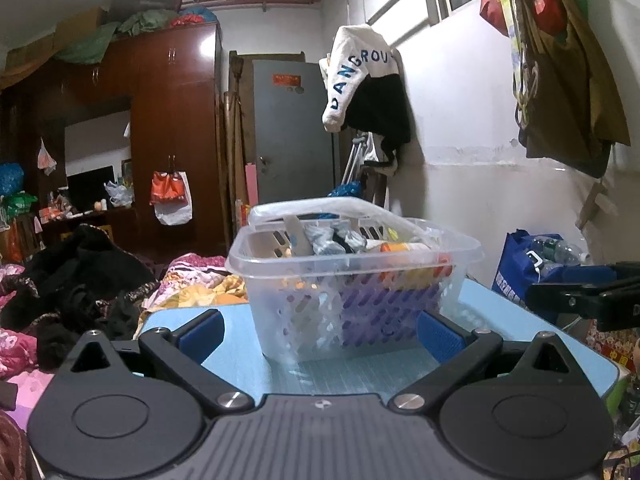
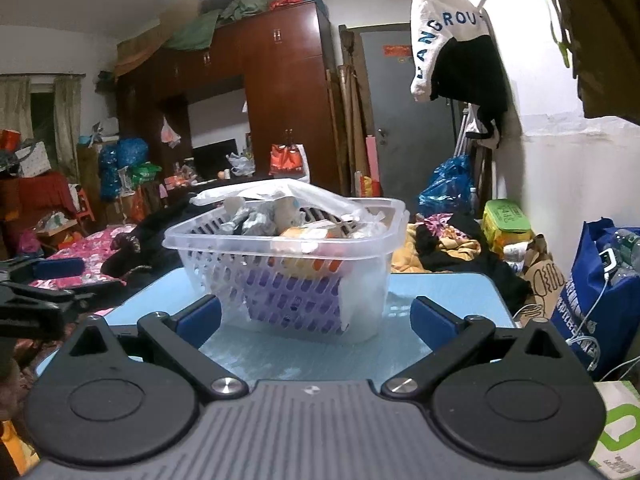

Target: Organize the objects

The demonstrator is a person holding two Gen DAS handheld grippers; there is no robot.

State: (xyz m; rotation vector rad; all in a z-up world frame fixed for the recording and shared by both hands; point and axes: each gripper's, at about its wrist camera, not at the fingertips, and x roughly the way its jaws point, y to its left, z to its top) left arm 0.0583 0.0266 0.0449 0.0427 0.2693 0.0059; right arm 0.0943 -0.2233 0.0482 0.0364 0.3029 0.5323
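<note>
Translucent plastic basket, perforated walls, handle folded over the rim, stands on a light blue table. Contents: purple packet low against the basket's near wall; orange-and-white tube lying near the basket's rim; grey crumpled fabric on top of the heap. Left gripper: blue-padded fingers spread wide, empty, low over the table just short of the basket, one pad toward each side of it. Right gripper: fingers likewise wide apart, empty, same standoff from the basket. Behind the basket: patterned bedding and a dark wooden wardrobe. White hooded garment, blue lettering, hangs on the wall above the basket.
</note>
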